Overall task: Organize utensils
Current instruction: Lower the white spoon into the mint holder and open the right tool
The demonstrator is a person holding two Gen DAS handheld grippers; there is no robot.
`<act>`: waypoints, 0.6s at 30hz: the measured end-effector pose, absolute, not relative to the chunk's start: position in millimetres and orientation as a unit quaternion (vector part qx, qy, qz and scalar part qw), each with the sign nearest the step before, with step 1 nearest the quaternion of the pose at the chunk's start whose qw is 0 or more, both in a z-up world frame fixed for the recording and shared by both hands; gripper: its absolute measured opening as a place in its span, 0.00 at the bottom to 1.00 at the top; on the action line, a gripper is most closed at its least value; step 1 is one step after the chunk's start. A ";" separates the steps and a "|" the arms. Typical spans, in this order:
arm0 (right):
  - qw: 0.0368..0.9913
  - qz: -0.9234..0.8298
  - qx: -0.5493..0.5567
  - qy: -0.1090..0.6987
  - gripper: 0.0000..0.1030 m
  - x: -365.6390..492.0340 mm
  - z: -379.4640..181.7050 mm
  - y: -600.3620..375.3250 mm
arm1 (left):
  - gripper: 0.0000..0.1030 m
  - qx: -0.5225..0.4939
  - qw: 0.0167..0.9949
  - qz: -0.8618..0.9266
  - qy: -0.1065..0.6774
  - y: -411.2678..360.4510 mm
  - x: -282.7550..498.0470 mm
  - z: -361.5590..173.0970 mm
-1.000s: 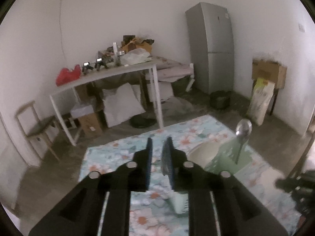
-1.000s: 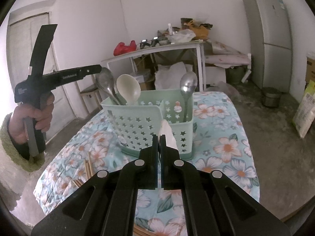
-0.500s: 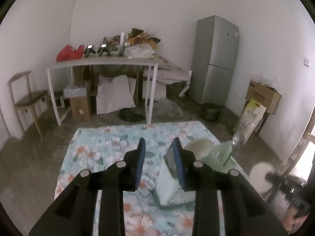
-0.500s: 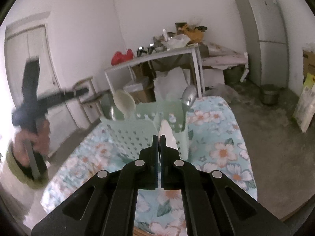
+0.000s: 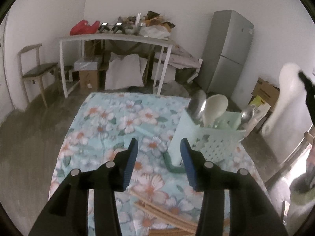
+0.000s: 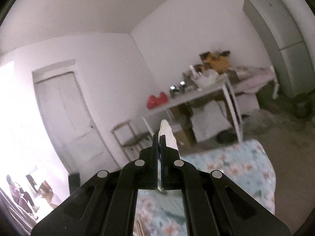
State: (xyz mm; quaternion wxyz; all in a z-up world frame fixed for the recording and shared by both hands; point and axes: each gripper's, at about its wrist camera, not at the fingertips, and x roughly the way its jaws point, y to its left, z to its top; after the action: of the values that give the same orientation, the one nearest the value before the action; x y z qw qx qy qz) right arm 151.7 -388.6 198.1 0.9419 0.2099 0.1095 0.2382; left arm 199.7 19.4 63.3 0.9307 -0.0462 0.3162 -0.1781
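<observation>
From my left wrist view, my left gripper (image 5: 158, 157) hangs over the floral cloth (image 5: 110, 122) with its jaws spread wide and nothing between them. The caddy (image 5: 206, 141) stands just beyond my right finger, at the right side of the cloth, with two metal spoons and a white spoon (image 5: 214, 106) already upright in it. Wooden chopsticks (image 5: 165, 216) lie on the cloth just below my fingers, partly hidden by them. At the far right edge a white spoon (image 5: 283, 100) is held high in the air, well above the caddy, blurred by motion. The risk here, as I judge it: my open finger is so near the caddy wall that a careless drop toward the chopsticks could nudge or tip the caddy and spill what stands in it.

From my right wrist view, my right gripper (image 6: 159, 143) is clamped on the spoon (image 6: 167, 133); the white piece sticks up beyond the fingertips, and a sliver shows behind them. The view points up at the wall and door, so the caddy is out of sight and only a corner of the cloth (image 6: 246, 167) shows. That is the danger: I am carrying blind, and the grip looks narrow on a smooth handle. The spoon could swivel or slip, or meet the caddy rim or the standing spoons instead of a free slot.
</observation>
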 end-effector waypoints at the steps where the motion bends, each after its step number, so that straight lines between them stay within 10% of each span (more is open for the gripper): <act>1: 0.942 0.240 0.207 0.106 0.00 155.3 200.7 -387.2 | 0.44 -0.048 0.930 -0.177 0.318 20.9 198.4 62.4; 18: 0.931 0.221 0.153 0.249 0.07 251.6 128.3 -349.0 | 0.51 -0.060 0.924 -0.167 0.337 33.6 183.4 49.1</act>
State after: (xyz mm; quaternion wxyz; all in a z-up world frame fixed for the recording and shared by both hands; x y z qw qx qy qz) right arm 251.6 -349.0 128.3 0.9305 0.1527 0.2488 0.2212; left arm 183.4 33.6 49.1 0.9244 -0.0605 0.3374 -0.1671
